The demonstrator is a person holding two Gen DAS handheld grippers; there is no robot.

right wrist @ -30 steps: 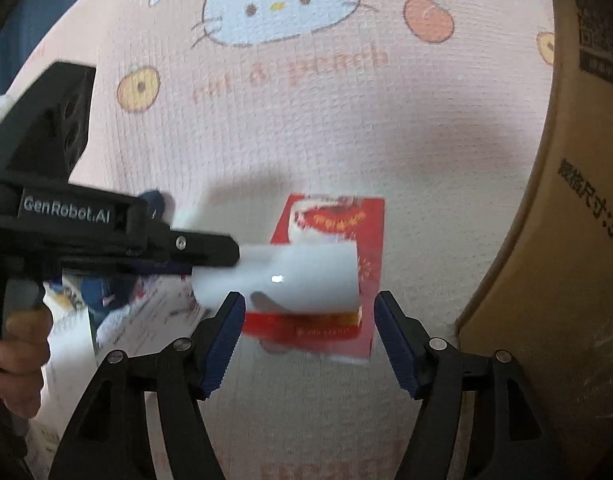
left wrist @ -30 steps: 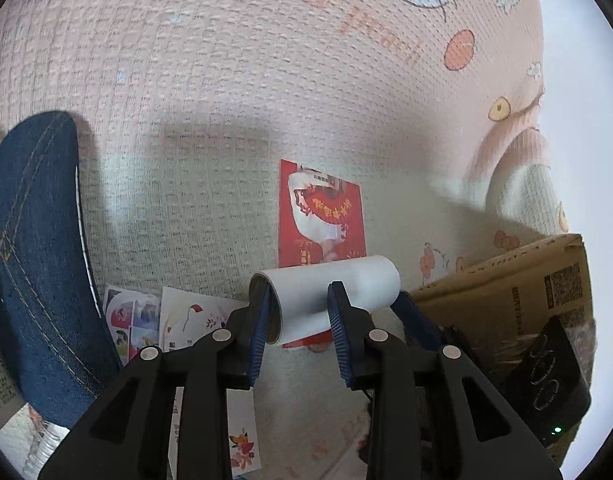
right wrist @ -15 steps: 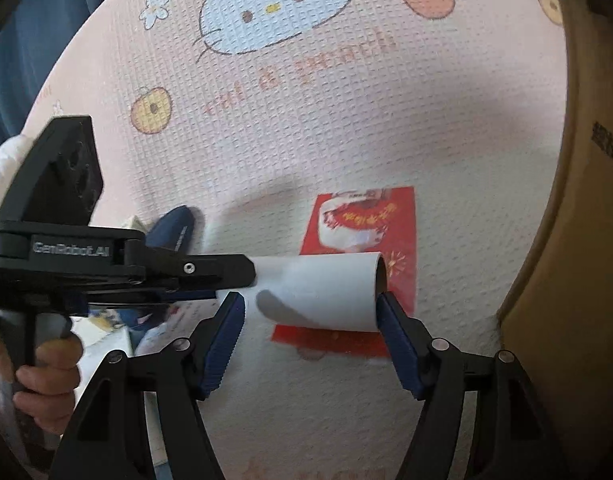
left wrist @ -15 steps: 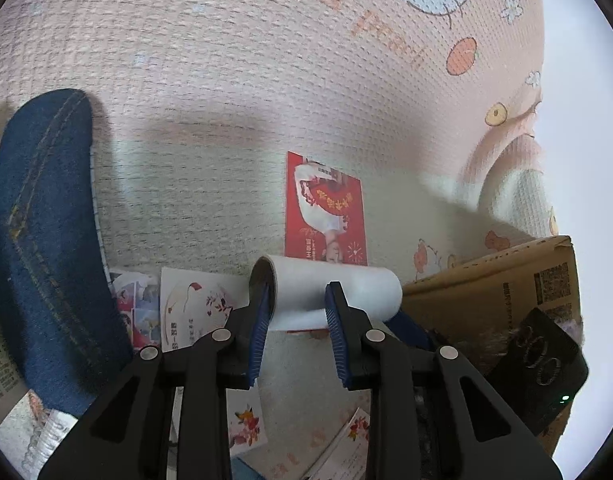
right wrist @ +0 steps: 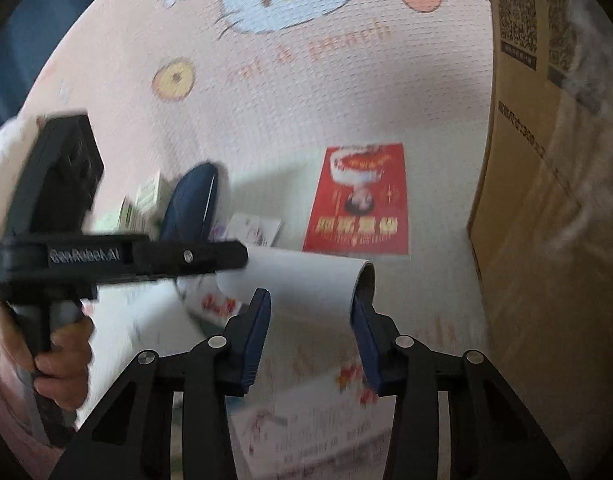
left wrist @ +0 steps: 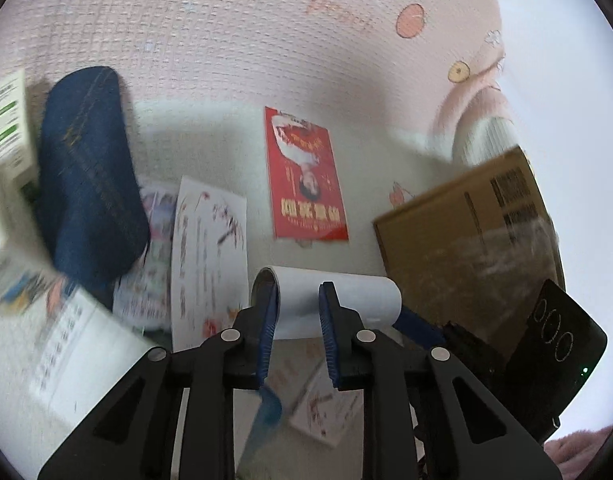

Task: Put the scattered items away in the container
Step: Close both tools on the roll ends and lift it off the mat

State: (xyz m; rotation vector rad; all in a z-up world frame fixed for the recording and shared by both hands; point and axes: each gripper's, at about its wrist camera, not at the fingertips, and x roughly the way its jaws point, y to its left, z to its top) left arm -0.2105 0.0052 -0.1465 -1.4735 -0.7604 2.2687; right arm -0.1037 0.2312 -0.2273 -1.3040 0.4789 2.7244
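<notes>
A rolled white paper (left wrist: 346, 296) hangs above the pink blanket. My left gripper (left wrist: 297, 306) is shut on the roll's left end, and its jaws are closing further. In the right wrist view the left gripper (right wrist: 238, 258) comes in from the left, held by a person's hand (right wrist: 62, 360). My right gripper (right wrist: 310, 316) straddles the right end of the roll (right wrist: 306, 284). Its jaws are closing, and the pads do not clearly press on the paper. A red flyer (left wrist: 306, 184) (right wrist: 358, 200) lies flat on the blanket beyond the roll. The cardboard box (left wrist: 466, 240) (right wrist: 546, 240) stands at the right.
A denim pouch (left wrist: 86, 176) (right wrist: 194, 200) lies at the left next to white leaflets (left wrist: 210, 248) and printed booklets (left wrist: 6, 128). More leaflets (right wrist: 306, 432) lie under my right gripper. The pink cartoon blanket (left wrist: 226, 60) covers the whole surface.
Both grippers have pulled back and up with the roll, which uncovers the whole red flyer. The right jaws have narrowed a lot around the roll's right end. The left jaws have narrowed slightly.
</notes>
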